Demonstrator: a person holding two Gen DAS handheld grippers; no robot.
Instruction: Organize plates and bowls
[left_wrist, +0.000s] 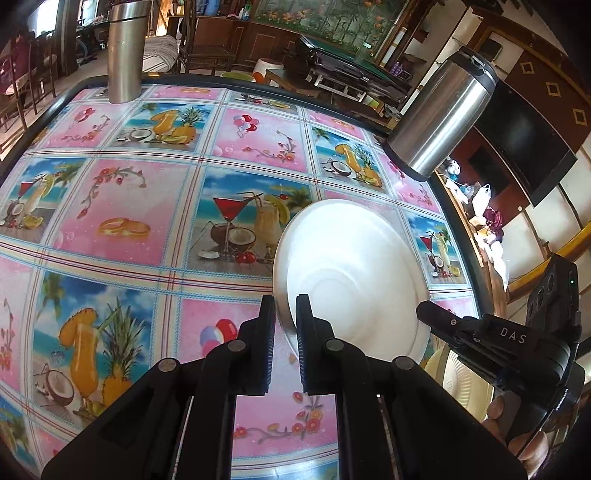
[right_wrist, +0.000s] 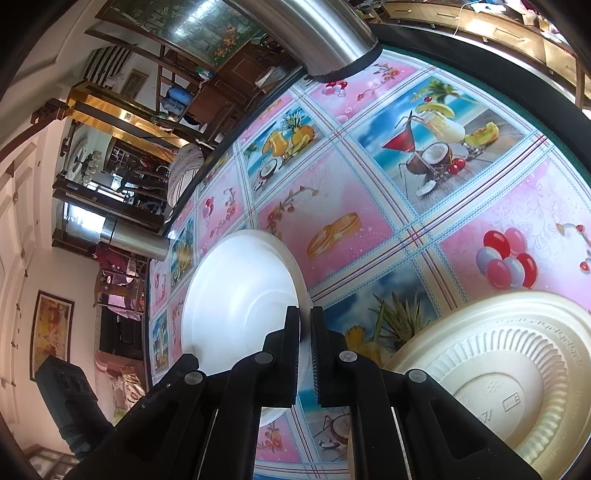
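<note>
A white foam bowl (left_wrist: 351, 258) hangs tilted above the patterned table, held at two places on its rim. My left gripper (left_wrist: 286, 306) is shut on the rim's near left part. My right gripper (left_wrist: 430, 314) comes in from the right and pinches the opposite edge. In the right wrist view the right gripper (right_wrist: 304, 314) is clamped on the white foam bowl (right_wrist: 240, 295). A cream ribbed plate (right_wrist: 498, 369) lies face down on the cloth just right of it. That cream plate (left_wrist: 461, 376) shows under the right gripper in the left wrist view.
The table (left_wrist: 147, 221) wears a pink and blue picture cloth with a dark rim. A tall steel flask (left_wrist: 125, 51) stands at the far left edge, and a steel jug (left_wrist: 443, 122) at the far right edge. Furniture crowds the room beyond.
</note>
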